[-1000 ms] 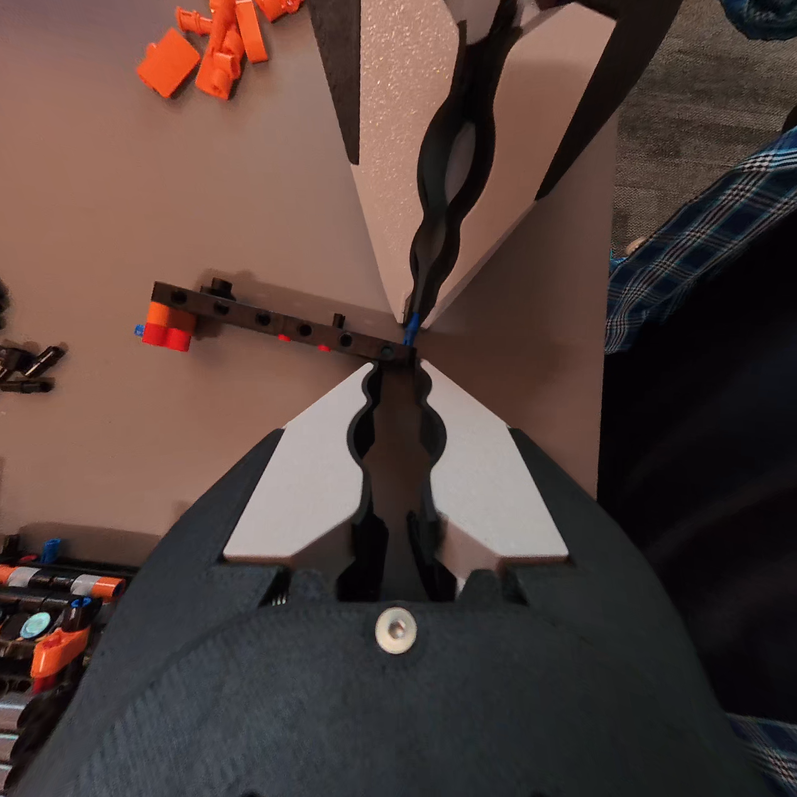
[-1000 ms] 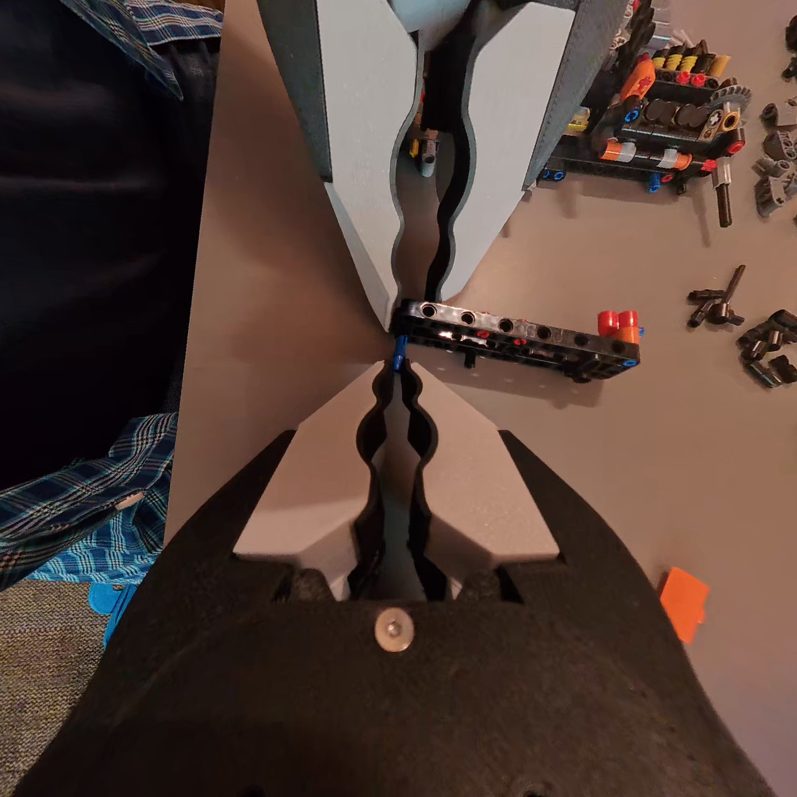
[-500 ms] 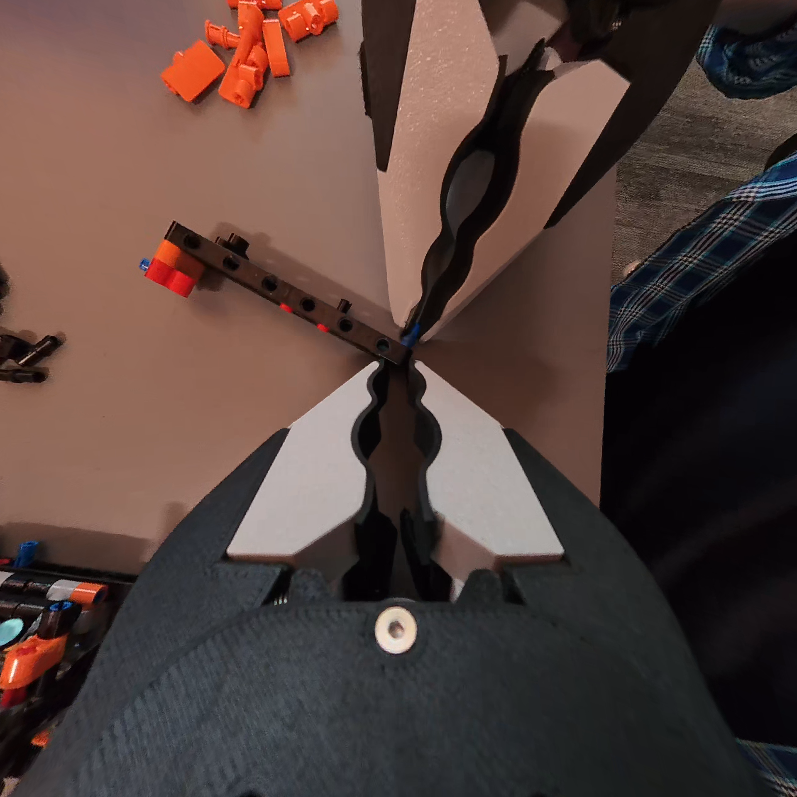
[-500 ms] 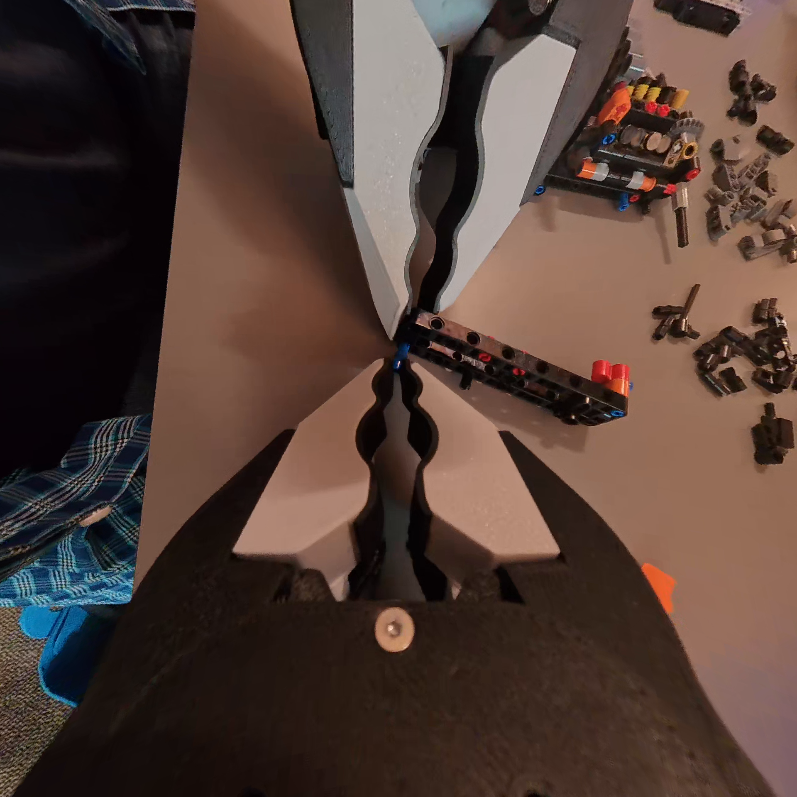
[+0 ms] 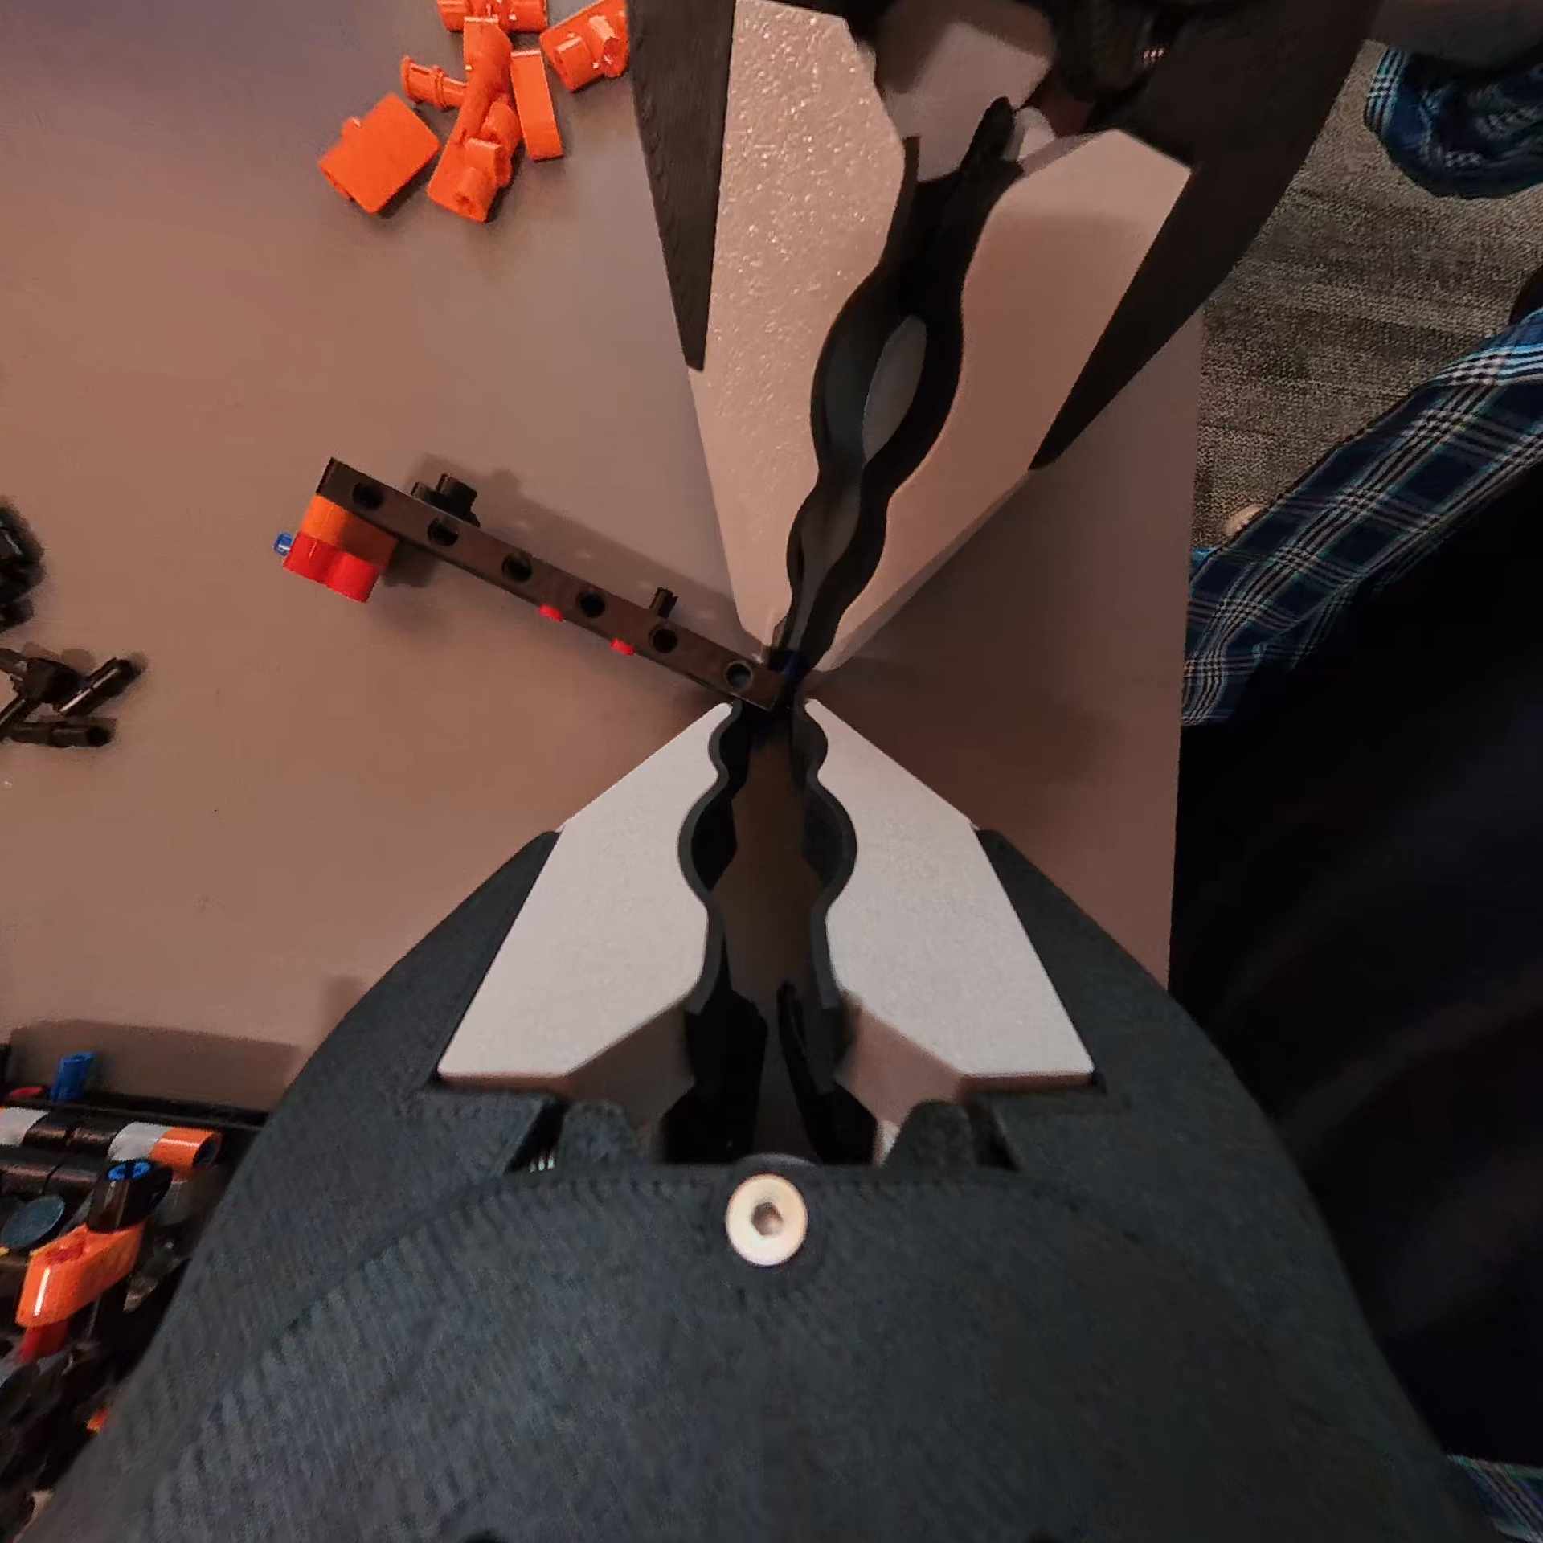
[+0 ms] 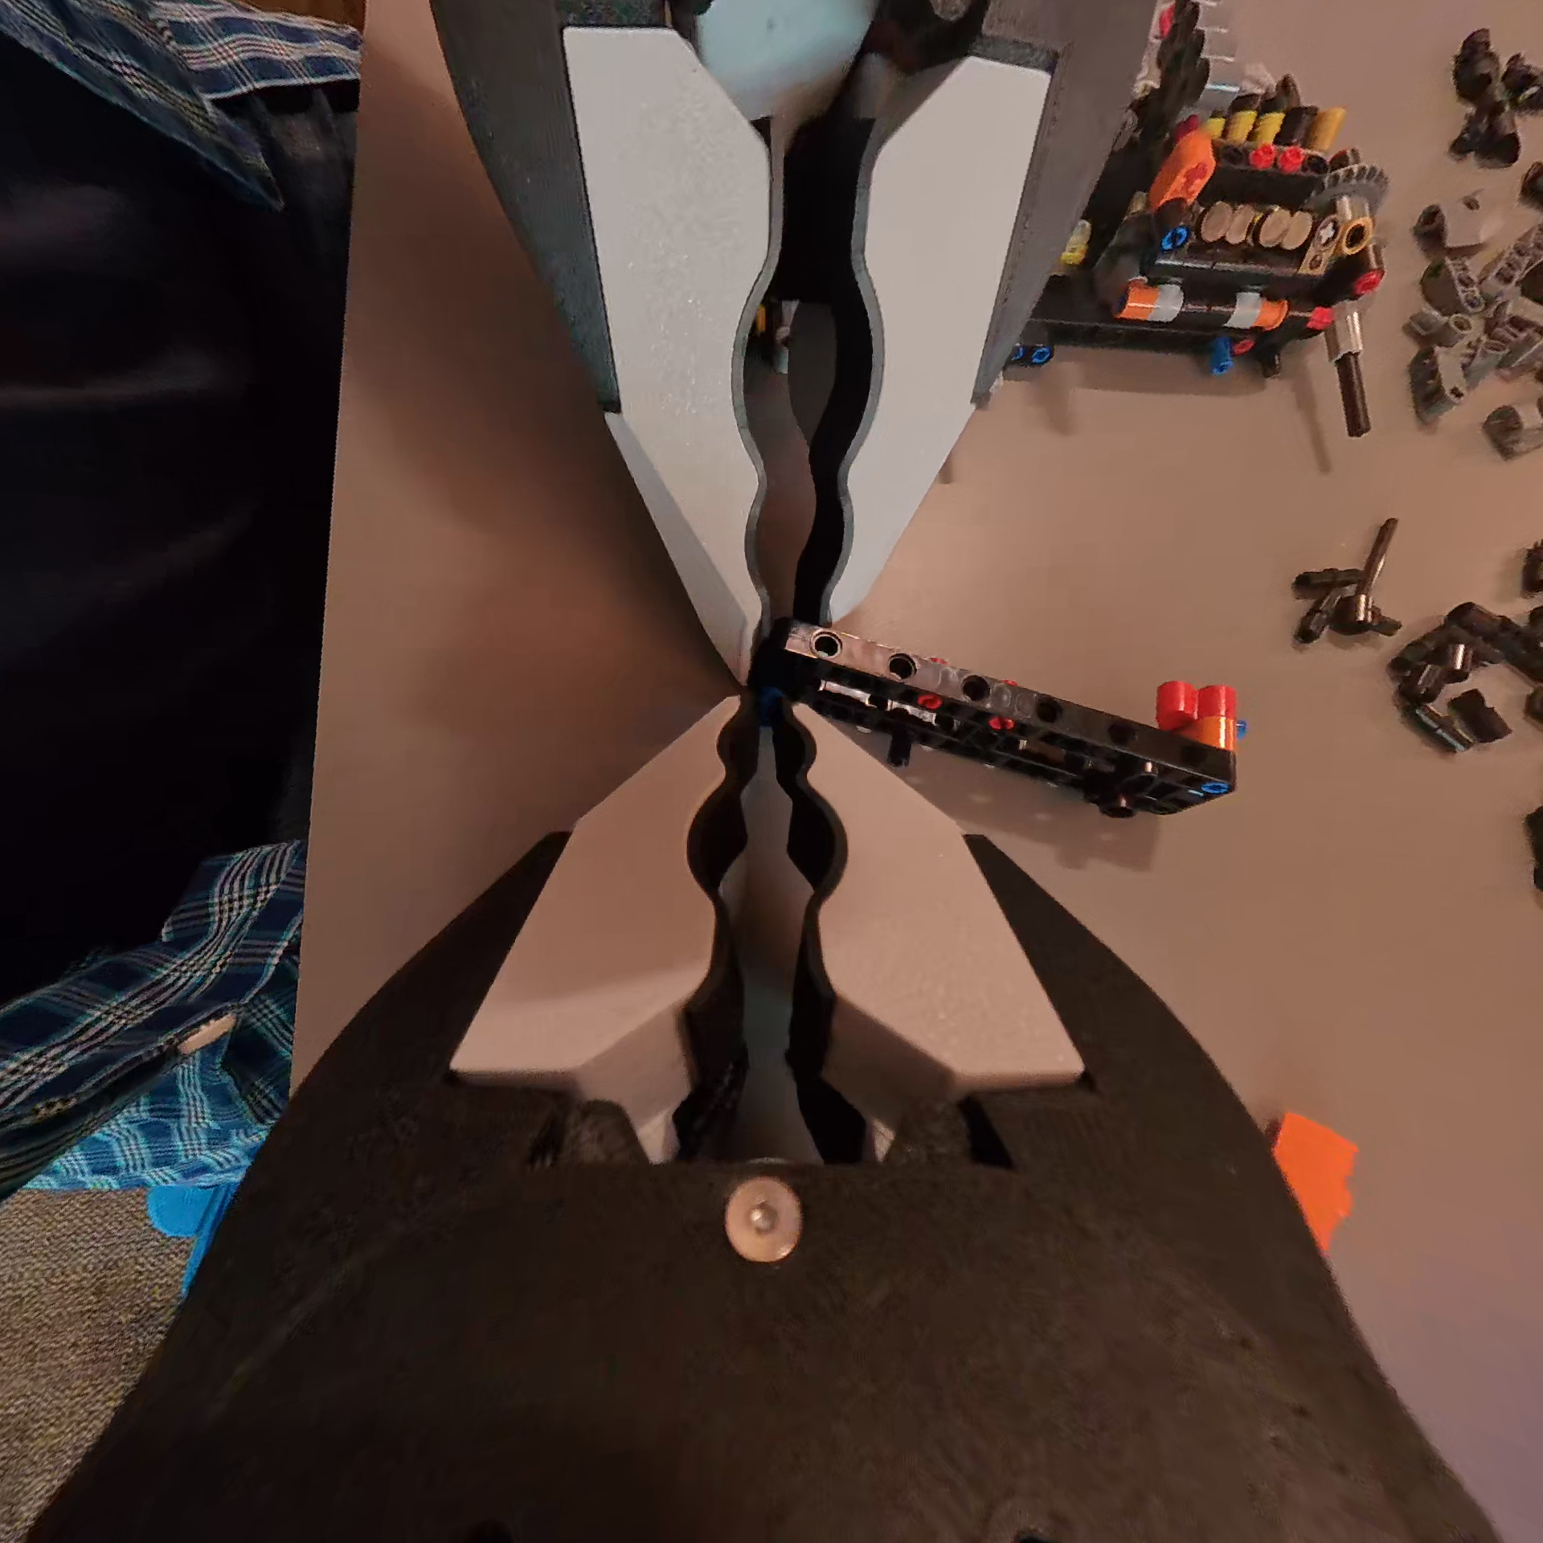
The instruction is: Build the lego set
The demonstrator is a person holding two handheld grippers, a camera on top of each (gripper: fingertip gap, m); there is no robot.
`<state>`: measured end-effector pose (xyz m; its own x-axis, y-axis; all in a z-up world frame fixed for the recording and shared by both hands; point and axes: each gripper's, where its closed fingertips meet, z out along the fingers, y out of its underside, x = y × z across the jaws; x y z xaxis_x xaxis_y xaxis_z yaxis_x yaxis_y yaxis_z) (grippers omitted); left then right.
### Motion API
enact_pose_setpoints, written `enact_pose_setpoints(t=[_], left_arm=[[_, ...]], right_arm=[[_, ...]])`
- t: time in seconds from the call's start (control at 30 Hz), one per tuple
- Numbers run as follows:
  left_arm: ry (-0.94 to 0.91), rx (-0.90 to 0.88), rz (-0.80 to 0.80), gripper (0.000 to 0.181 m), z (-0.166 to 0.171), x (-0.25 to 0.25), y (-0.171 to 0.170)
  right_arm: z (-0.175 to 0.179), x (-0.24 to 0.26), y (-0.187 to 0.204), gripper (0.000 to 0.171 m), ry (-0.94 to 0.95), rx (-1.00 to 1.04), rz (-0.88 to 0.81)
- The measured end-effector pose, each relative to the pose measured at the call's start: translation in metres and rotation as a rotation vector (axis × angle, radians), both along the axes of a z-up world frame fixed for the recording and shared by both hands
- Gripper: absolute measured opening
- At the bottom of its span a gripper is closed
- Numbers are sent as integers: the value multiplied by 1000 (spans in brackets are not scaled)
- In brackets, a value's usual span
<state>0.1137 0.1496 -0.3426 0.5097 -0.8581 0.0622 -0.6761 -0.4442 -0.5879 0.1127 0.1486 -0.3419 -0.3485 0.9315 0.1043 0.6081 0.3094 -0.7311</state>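
Note:
A long black beam assembly (image 5: 543, 584) with red and orange pieces (image 5: 334, 551) at its far end hangs just above the tan table. My left gripper (image 5: 768, 710) is shut on its near end. My right gripper (image 6: 764, 710) is shut on a small blue pin (image 6: 768, 705) and holds it against that same end of the beam (image 6: 1002, 718). The two grippers meet tip to tip. In the left wrist view the right gripper (image 5: 793, 660) comes in from above with the blue pin (image 5: 789, 665). Whether the pin is inside a hole is hidden.
Orange pieces (image 5: 467, 108) lie at the back left. A partly built model (image 6: 1236, 242) stands behind the left gripper. Loose black (image 6: 1453, 676) and grey pieces (image 6: 1486, 334) lie to its right. A person in a plaid shirt (image 5: 1378, 518) sits at the table edge. Left and right tips are no more than a few centimetres apart. The partly built model (image 6: 1236, 242) is about equally far from each gripper, around 15 cm.
The beam has pivoted about its held end, so it now lies at a slant instead of straight across. Both grippers stay shut and tip to tip.

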Motion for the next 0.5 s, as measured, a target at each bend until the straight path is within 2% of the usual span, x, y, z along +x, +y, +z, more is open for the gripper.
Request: enact_pose_setpoints(t=[0.27,0.37,0.5], left_arm=[[42,19,0,8,0,0,1],[39,37,15,10,-1,2,0],[43,24,30,17,0,-2,1]], right_arm=[[1,1,0,2,7,-4,-14],[2,8,-5,27,-1,-38,-9],[3,17,-1,28,-7,-49,-39]])
